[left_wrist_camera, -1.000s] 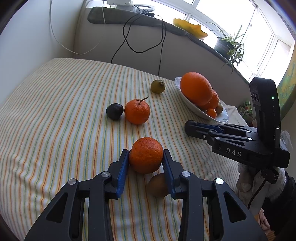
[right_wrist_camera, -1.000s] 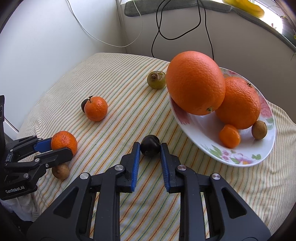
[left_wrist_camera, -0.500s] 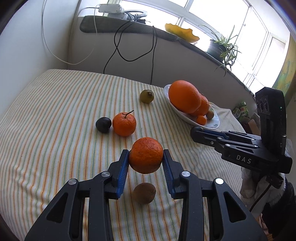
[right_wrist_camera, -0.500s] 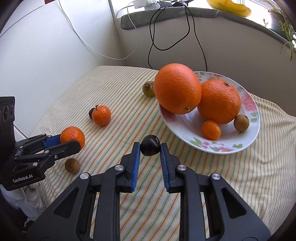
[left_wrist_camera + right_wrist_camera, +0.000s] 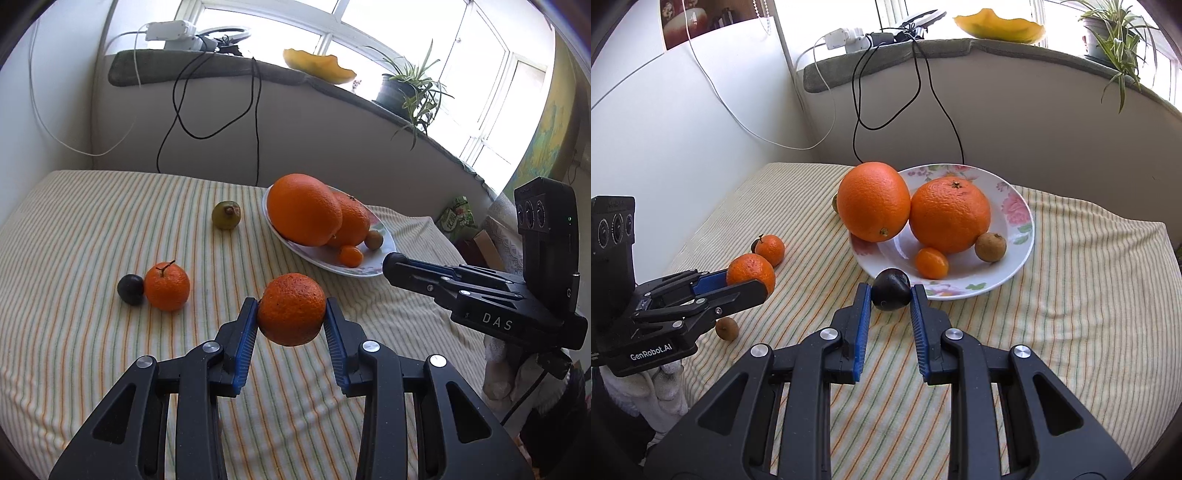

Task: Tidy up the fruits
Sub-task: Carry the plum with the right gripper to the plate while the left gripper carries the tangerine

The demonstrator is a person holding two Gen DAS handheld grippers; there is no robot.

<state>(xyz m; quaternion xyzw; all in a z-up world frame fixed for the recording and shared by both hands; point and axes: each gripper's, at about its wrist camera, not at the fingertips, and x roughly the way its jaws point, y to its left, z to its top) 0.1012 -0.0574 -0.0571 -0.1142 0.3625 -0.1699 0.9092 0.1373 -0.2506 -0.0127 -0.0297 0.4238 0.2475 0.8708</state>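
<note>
Left wrist view, from left to right: a dark plum (image 5: 130, 289) lies on the striped table (image 5: 74, 236), touching a stemmed mandarin (image 5: 167, 288) whose stalk points up. Behind them a green fruit (image 5: 226, 215) sits alone, its stem end turned toward the camera. The left gripper (image 5: 291, 315) pinches a rough-skinned mandarin (image 5: 291, 314) between its blue pads, held clear above the cloth, and reaches forward toward the plate (image 5: 376, 267). On that plate a big orange (image 5: 303, 209) leans over the near rim, with a second orange (image 5: 352, 219), a tiny orange fruit (image 5: 351, 256) and a small brown fruit (image 5: 373, 239) beside it. Right wrist view: the left gripper comes in level from the left edge, and a brown fruit (image 5: 727, 328) lies on the table beneath it. The right gripper (image 5: 890, 293) grips a small dark plum (image 5: 891, 290) by its sides, its narrower end pointing up and right, just in front of the plate's near rim.
</note>
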